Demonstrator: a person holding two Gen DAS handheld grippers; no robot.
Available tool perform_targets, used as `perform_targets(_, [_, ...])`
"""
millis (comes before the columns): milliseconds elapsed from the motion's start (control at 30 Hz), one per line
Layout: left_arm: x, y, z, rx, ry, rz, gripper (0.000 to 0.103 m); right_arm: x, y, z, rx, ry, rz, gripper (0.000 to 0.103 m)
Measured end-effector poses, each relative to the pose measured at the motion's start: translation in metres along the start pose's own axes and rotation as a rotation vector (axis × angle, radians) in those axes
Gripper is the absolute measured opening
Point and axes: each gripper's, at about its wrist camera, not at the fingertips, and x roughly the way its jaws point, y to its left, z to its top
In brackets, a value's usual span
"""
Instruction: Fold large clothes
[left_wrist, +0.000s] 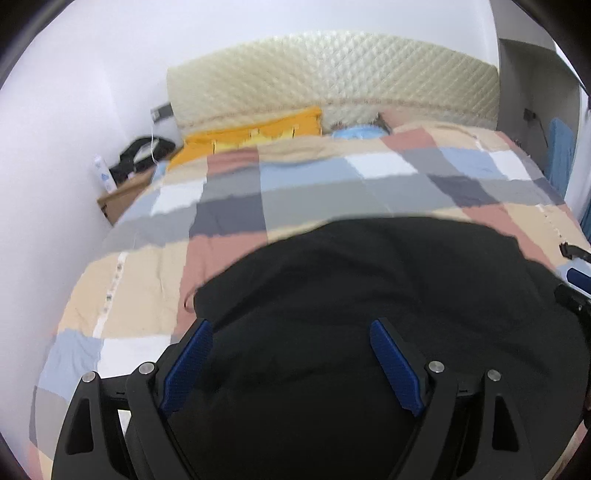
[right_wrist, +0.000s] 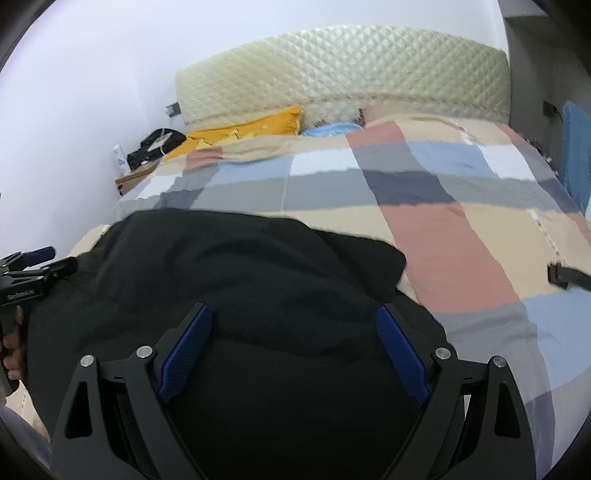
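Currently both grippers, left gripper and right gripper, have fingers spread wide, holding nothing; black garment fills lower frame on bed. Risk: pinching the quilt too.

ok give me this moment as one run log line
stage: fold not begun | black garment: spread on checked quilt | left gripper: open above garment | right gripper: open above garment

Black garment (checked quilt)
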Motion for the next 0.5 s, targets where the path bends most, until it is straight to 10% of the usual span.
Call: perform_targets(500, [0.011,0.009,-0.04,-0.078,-0.048,-0.056,0.088,0.014,0.009,-0.026,0.001,-0.008,-0.003,0.098])
